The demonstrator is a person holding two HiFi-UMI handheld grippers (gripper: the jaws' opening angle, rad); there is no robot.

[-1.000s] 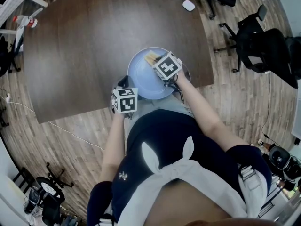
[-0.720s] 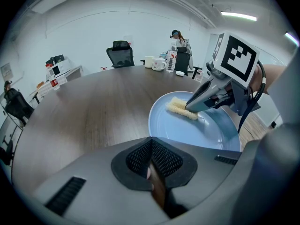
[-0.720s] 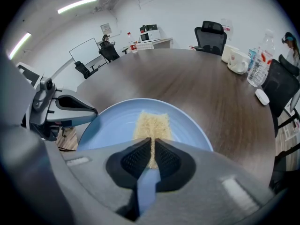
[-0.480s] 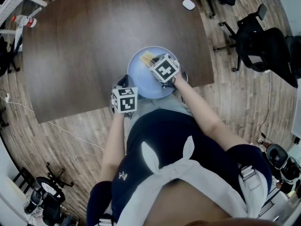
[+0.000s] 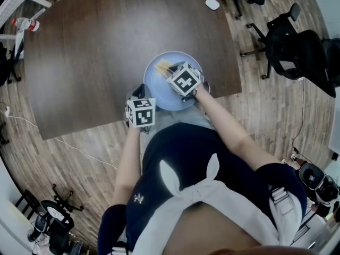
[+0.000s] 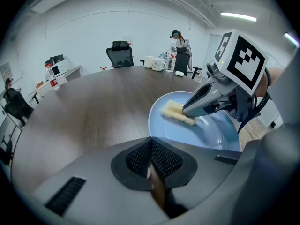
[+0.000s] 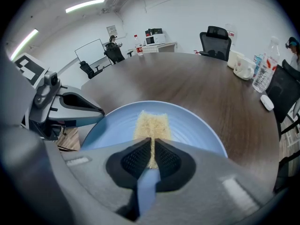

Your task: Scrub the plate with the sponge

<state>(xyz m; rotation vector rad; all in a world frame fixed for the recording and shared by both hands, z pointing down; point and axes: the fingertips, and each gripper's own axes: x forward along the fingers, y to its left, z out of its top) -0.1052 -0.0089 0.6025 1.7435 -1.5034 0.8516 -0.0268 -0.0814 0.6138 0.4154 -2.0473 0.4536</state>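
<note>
A light blue plate (image 5: 159,92) lies at the near edge of the dark wooden table (image 5: 95,52). A yellow sponge (image 5: 163,66) rests on its far left part. My right gripper (image 5: 171,73) is shut on the sponge (image 7: 151,123) and presses it flat on the plate (image 7: 197,125). My left gripper (image 5: 139,93) is at the plate's near left rim, jaws shut, only brown showing in the slit. In the right gripper view its fingers (image 7: 77,109) reach the rim; I cannot tell whether they touch it. The left gripper view shows the sponge (image 6: 177,112) under the right gripper's fingers (image 6: 201,102).
Mugs and a water bottle (image 7: 262,74) stand at the table's far edge, with a white mouse (image 5: 212,5) beside them. Black office chairs (image 5: 297,52) stand to the right. The plate overhangs close to the table's front edge, right in front of the person's body.
My right gripper has slid the sponge a little to the left across the plate. The left gripper has stayed where it was.
</note>
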